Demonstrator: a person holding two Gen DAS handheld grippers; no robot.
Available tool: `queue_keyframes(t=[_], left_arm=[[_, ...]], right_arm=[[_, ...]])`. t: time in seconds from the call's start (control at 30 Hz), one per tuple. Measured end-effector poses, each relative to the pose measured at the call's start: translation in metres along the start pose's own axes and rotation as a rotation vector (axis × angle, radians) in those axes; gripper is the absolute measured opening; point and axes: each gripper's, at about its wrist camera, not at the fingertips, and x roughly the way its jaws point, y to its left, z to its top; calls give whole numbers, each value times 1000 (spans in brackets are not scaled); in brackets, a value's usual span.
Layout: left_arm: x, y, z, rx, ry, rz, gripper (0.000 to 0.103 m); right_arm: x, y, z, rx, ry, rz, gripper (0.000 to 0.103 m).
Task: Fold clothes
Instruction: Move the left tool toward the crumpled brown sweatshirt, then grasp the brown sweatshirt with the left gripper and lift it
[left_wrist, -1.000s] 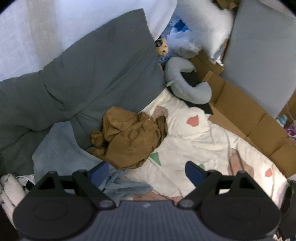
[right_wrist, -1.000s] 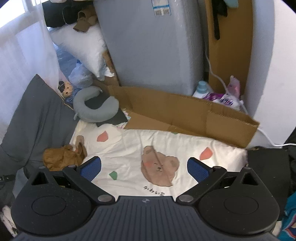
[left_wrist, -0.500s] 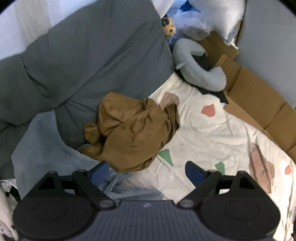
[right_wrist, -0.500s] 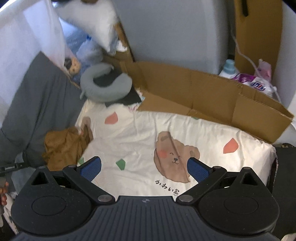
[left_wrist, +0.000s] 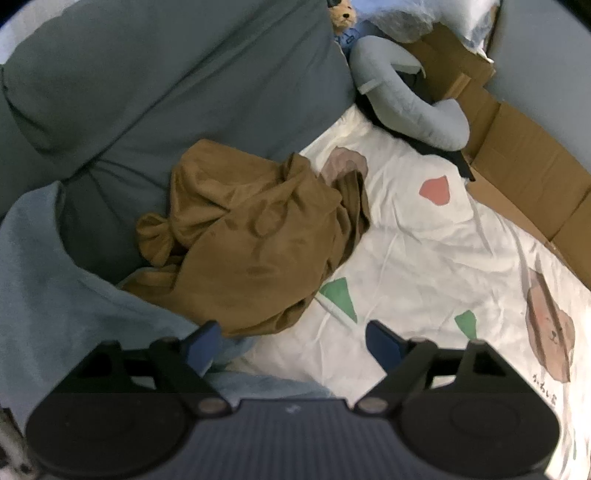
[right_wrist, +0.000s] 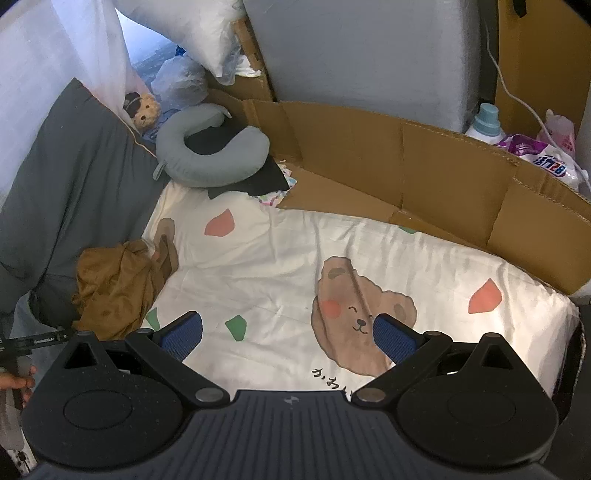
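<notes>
garment (left_wrist: 255, 236) on bedsheet (left_wrist: 424, 258) | neck pillow (left_wrist: 406, 107) behind

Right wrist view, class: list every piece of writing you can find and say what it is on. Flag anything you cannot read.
"かわい", cut off by the gripper: black print under the bear on the white bedsheet.
Blue lettering on the purple and white bag: upside down, unreadable.
Small white print on the black bar at far left: too small.

Left wrist view close above brown garment (left_wrist: 255, 236), right wrist view farther, both sharing it
</notes>
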Motion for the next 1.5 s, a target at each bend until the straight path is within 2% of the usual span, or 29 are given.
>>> queue_keyframes(t=[0.27,0.4,0.57,0.8,1.1,1.3,1.5], left_arm=[[32,-6,1,12,-14,-5,87],[45,-10,-2,17,-22,-2,87],[57,-10,-6,14,-18,16,87],[69,-5,-11,-6,-36,13,87],[84,-16,-22,15,-69,-18,86],[99,-12,-23,52,-138,58,86],[126,5,-26,67,-148,149,86]], right_arm=[[25,-2,-4,-27,0,5,101],[33,-2,-13,-95,11,5,101],[48,-13,-27,-70,18,-5,101],[74,-20,-42,-44,-29,-13,101],[114,-26,-77,-113,-52,18,100],[141,-35,-103,-120,5,48,98],[159,-31,-123,-144,33,65,97]])
